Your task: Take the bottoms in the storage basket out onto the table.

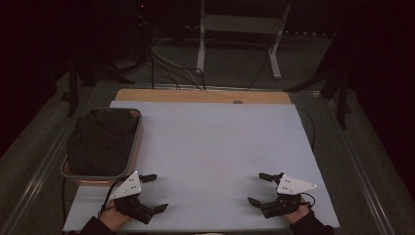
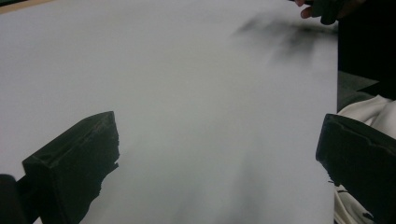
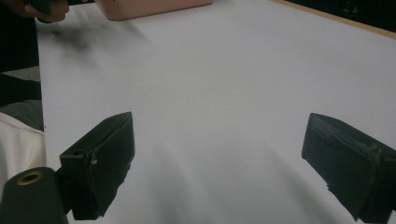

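Note:
My left gripper (image 1: 155, 193) rests near the front left of the white table top (image 1: 210, 147), jaws wide apart with nothing between them. In the left gripper view its two black jaws frame bare white surface (image 2: 201, 116). My right gripper (image 1: 261, 188) lies at the front right, also open and empty. Its own view shows both jaws spread over the white top (image 3: 219, 116). A bin (image 1: 103, 142) holding dark cloth (image 1: 100, 137) stands at the table's left edge, just beyond the left gripper.
The bin's pinkish wall (image 3: 149, 7) appears far off in the right gripper view. A wooden strip (image 1: 203, 96) runs along the table's back edge. Behind it stand a white frame stand (image 1: 240, 34) and floor cables (image 1: 171, 66). Dark floor surrounds the table.

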`<state>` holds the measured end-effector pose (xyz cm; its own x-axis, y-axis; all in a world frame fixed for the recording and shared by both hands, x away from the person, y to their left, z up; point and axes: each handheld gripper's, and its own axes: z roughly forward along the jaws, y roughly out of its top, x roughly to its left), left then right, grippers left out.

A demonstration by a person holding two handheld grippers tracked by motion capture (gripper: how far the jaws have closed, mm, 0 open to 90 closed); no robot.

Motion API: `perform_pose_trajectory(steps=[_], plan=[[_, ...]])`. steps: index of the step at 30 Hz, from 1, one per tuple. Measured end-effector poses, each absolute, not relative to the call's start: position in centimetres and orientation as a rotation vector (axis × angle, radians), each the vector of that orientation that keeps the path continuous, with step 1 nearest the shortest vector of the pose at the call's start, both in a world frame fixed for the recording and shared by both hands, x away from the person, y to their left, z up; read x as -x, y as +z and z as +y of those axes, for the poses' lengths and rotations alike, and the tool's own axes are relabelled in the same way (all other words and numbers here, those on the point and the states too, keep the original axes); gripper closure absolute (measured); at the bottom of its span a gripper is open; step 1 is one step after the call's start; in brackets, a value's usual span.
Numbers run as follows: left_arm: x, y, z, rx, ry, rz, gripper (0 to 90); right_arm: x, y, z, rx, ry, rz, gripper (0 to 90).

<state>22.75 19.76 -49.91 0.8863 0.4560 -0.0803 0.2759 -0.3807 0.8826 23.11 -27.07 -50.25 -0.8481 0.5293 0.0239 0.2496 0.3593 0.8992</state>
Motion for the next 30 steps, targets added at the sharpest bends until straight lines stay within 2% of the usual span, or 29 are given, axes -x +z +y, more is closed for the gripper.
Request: perform_pose_trajectory(steps=[13,30], plan=[[-23.0,-49.9,19.7,-1.997,0.213,0.552,0.0,-22.9,-50.1,-27.4,-0.677,1.479,2.382,9.6],[-22.9,-48.8,17.5,-2.102,0.08,0.452,0.0,-22.7,-49.6,-27.5,-0.686,1.528,2.353,9.6]])
